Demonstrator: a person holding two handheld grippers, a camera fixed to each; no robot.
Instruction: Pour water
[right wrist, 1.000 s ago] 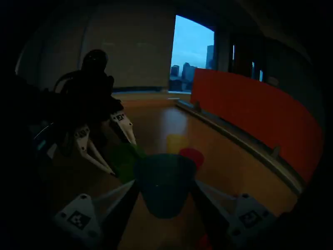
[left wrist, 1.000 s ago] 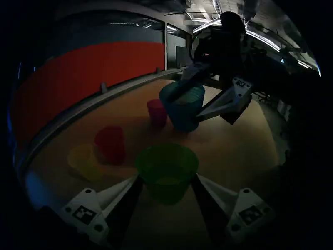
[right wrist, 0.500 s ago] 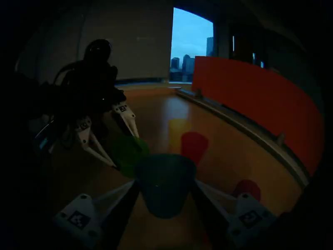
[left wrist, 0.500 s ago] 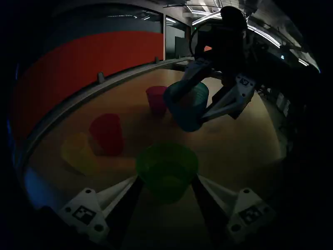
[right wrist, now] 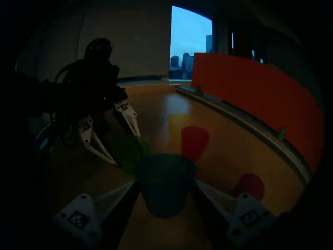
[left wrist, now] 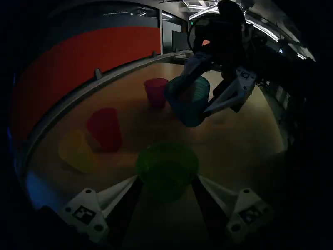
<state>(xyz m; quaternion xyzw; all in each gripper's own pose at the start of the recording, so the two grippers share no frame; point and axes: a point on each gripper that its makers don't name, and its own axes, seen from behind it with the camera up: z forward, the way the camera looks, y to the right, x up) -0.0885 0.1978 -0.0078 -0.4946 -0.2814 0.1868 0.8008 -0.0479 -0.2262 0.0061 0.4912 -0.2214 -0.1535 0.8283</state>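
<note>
In the left gripper view my left gripper (left wrist: 166, 185) is shut on a green cup (left wrist: 167, 168) held low over the wooden table (left wrist: 241, 137). Farther off, the right gripper (left wrist: 200, 98) holds a teal cup (left wrist: 188, 100) in the air, tilted with its mouth toward the green cup. In the right gripper view that right gripper (right wrist: 165, 191) is shut on the teal cup (right wrist: 165, 183). Beyond it and to the left, the left gripper (right wrist: 118, 143) grips the green cup (right wrist: 130, 152). The scene is dim and no water is discernible.
A red cup (left wrist: 104, 128), a yellow cup (left wrist: 77, 151) and a magenta cup (left wrist: 155, 91) stand on the table's left side. In the right gripper view the red cup (right wrist: 194, 141), yellow cup (right wrist: 177, 127) and magenta cup (right wrist: 249, 186) appear. An orange wall panel (left wrist: 75, 66) and rail border the table.
The right gripper lifted the teal cup off the table and tilted it toward the green cup. The left gripper stayed shut on the green cup with only a slight shift.
</note>
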